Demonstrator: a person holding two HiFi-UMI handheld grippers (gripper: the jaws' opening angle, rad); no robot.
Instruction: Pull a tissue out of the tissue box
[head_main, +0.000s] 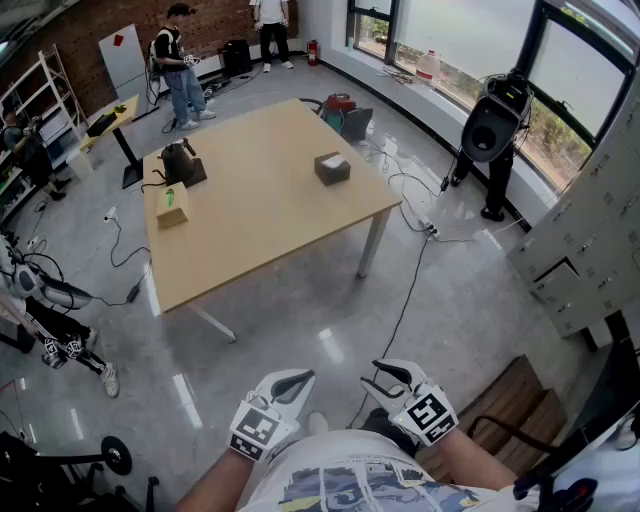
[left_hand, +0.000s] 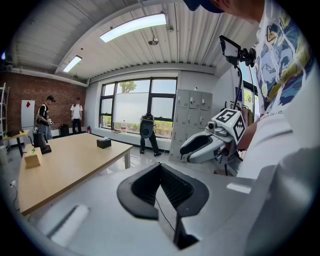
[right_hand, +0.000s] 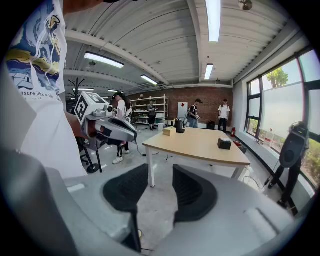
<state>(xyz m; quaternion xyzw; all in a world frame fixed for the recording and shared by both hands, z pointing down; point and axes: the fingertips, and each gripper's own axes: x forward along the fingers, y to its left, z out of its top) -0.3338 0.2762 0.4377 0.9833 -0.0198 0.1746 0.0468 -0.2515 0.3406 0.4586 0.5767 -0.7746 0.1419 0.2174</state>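
Left hand-held gripper (head_main: 303, 378) pressed together, right hand-held gripper (head_main: 372, 378) spread, both empty by torso (head_main: 340, 480). Tissue box (head_main: 332, 168) near worktop's (head_main: 270, 210) right edge, well apart. Risk: unbraced box lifts or slides on pull.

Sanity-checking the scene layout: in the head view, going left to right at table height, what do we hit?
Tan box near the left edge of the table → dark box with white at its top, further right on the table → black speaker on a stand, on the floor by the windows.
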